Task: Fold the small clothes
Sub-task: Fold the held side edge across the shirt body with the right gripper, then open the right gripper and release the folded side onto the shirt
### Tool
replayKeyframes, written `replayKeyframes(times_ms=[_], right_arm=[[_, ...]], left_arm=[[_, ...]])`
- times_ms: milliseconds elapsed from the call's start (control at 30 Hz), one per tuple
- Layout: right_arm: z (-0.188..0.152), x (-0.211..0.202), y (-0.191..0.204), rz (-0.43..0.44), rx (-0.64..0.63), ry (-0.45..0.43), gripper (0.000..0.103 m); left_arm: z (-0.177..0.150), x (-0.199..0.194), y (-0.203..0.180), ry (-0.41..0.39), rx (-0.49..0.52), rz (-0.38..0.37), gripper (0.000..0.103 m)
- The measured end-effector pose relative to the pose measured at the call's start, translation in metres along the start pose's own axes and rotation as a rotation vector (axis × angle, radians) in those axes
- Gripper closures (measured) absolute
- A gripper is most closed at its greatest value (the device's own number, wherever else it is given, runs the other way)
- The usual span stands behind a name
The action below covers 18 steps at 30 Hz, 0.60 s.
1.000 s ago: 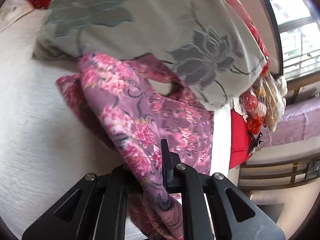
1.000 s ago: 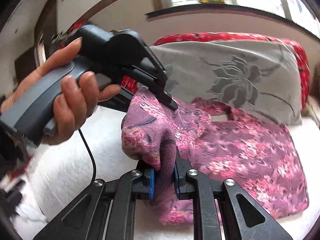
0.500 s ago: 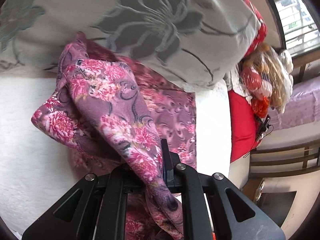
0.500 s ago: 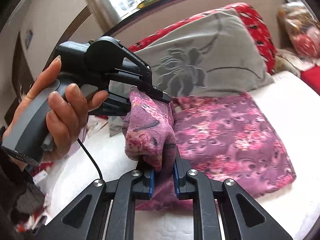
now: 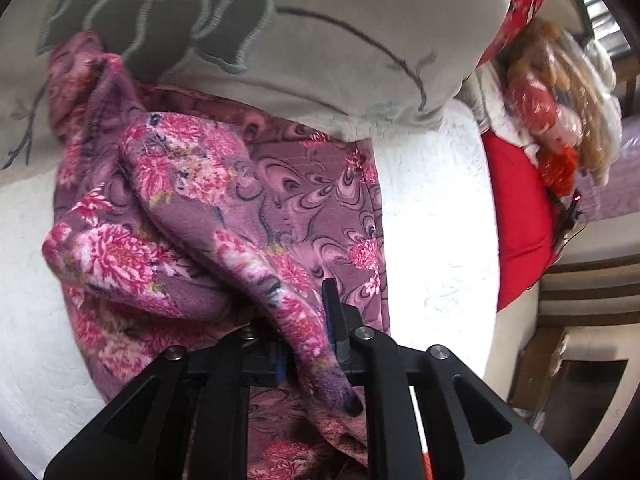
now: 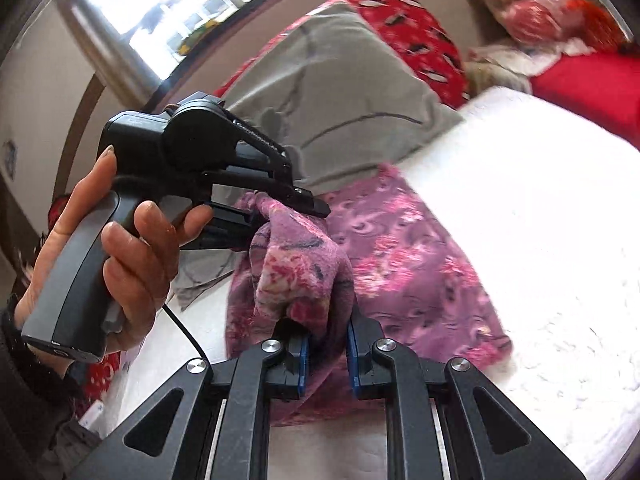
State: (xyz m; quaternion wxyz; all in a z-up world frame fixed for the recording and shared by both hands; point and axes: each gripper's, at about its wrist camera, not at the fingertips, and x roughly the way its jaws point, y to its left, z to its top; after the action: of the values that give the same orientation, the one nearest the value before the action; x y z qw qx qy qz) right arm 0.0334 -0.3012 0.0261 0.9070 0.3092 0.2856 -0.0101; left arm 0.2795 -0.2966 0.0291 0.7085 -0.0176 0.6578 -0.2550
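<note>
A: The floral garment [image 5: 224, 208] looks like soft brushed fleece, matt and a little fuzzy

B: The bed cover [image 6: 540, 248] under it is white cloth, quilted and pebbly. The grey pillow [image 5: 320, 40] is smoother woven cloth with a faint sheen and a stitched flower

A: The left gripper [image 5: 308, 344] is matt black plastic with bright metal screw heads and blue rubbery pads on its jaws

B: That bag [image 6: 532, 8] is glossy clear plastic
</note>
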Motion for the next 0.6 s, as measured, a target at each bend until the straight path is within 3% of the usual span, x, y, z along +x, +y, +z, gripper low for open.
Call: replayKeyframes(times_ms=[133,367,600], right_arm=[[-0.003,0.008,-0.023,-0.009,0.087,0.029,0.089],[-0.014,0.026,-0.059,0.016,0.252,0.127,0.082],[-0.001,0.001,-0.067,-0.001,0.274,0.116,0.070]], left_arm=[[-0.001,0.004,-0.007,0.008,0.005,-0.022,0.072],[-0.005,-0.023,0.017,-0.034,-0.060,-0.214,0.069],[-0.019,-0.063,0.070,-0.146,-0.068,-0.272,0.059]])
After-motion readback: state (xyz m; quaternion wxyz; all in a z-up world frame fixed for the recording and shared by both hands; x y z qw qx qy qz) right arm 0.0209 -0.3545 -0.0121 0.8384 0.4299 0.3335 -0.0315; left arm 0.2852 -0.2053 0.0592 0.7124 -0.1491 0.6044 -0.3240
